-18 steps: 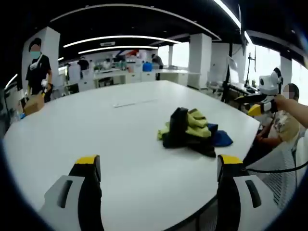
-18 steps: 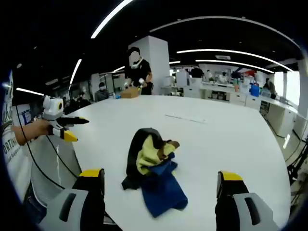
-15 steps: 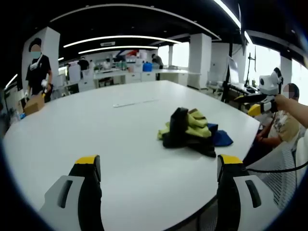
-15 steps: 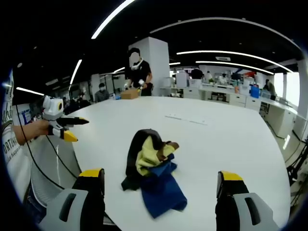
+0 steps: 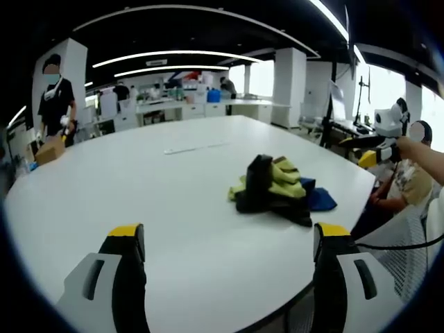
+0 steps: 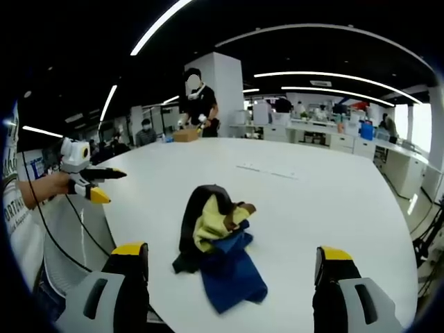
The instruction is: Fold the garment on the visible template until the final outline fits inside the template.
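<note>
A crumpled garment (image 5: 280, 191) (image 6: 218, 243) lies near the white table's (image 5: 139, 187) edge. Both the left gripper (image 5: 225, 243) and the right gripper (image 6: 229, 260) gape wide, empty; a faint strip (image 5: 194, 147), perhaps tape, lies mid-table.

My left tongs (image 5: 222, 243) and right tongs (image 6: 225, 257) look alike: black jaws capped with yellow tips, bolted to pale grey housings with dark slots. A black cable (image 6: 62, 229) trails beside them, against my light printed shirt (image 6: 17, 208).
</note>
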